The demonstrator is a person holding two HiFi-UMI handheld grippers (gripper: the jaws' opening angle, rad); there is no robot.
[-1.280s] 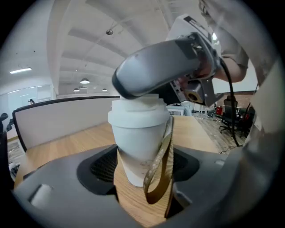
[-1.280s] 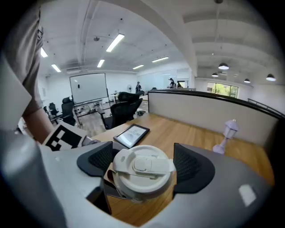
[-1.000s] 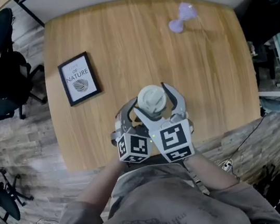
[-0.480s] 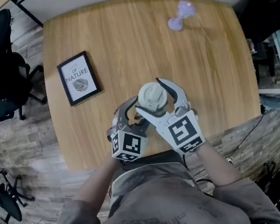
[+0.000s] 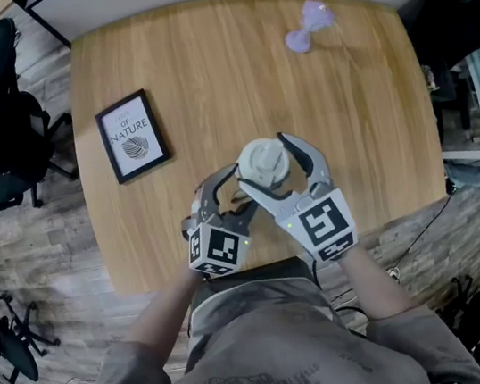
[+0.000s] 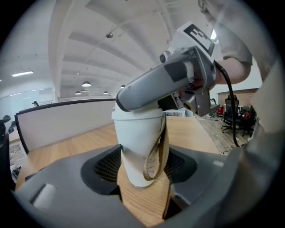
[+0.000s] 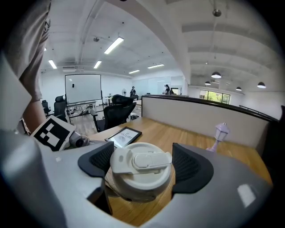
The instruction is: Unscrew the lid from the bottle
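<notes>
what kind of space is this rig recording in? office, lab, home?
Most likely an open-plan office: a whiteboard and black office chairs stand beyond the wooden table, under long ceiling strip lights.

I see bottle (image 6: 133, 142) on table (image 5: 344, 107) near front edge, frame (image 5: 133, 136) off left, lamp figurine (image 5: 304, 26) back right.

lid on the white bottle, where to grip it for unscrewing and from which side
Take the lid of the bottle by its round side wall, jaws on opposite sides, coming from the person's side and slightly above. The wall is circular; the flip tab on top gives no turning hold.
</notes>
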